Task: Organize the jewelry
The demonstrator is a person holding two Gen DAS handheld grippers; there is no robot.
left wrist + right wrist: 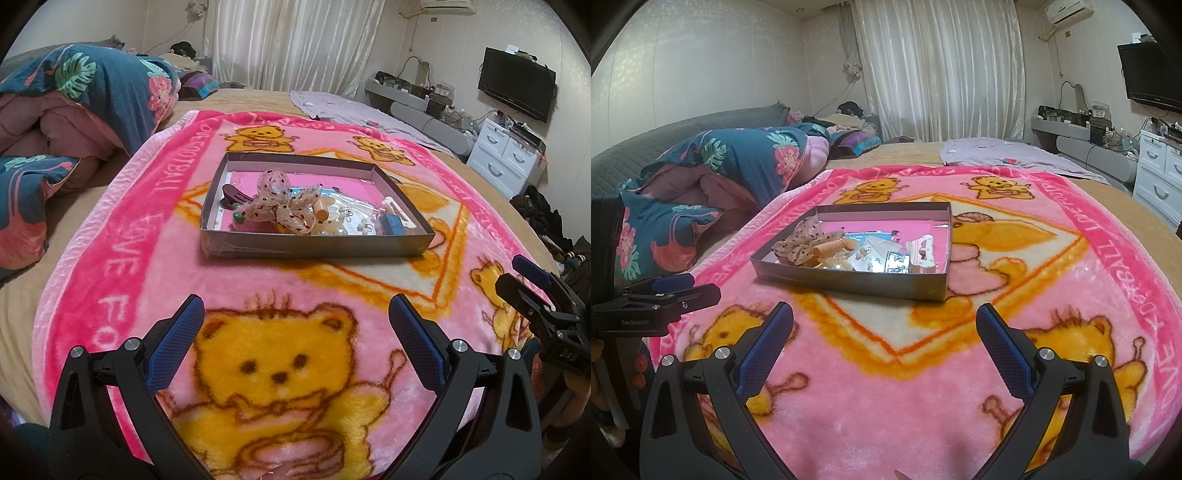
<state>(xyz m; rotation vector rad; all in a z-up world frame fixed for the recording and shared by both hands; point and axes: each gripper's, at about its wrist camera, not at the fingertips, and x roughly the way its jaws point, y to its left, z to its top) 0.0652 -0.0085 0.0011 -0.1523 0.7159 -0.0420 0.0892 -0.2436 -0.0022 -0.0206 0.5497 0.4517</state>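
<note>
A shallow grey box (314, 248) (849, 283) with a pink floor sits on the pink bear blanket (122, 221) (1052, 236). Inside lie a sheer dotted bow (284, 201) (798, 243), a dark hair clip (232, 194), an orange ribbed clip (831, 246), a blue item (391, 223), a white card (923, 253) and small earrings in packets (897, 261). My left gripper (295, 314) is open and empty, well short of the box. My right gripper (884, 319) is open and empty, also short of the box. Each gripper shows at the edge of the other's view.
A folded floral quilt (74, 96) (731, 162) lies at the left of the bed. A lilac cloth (351, 110) (1015, 155) lies at the far side. White drawers (506, 155), a cluttered shelf and a wall television (517, 88) stand at the right.
</note>
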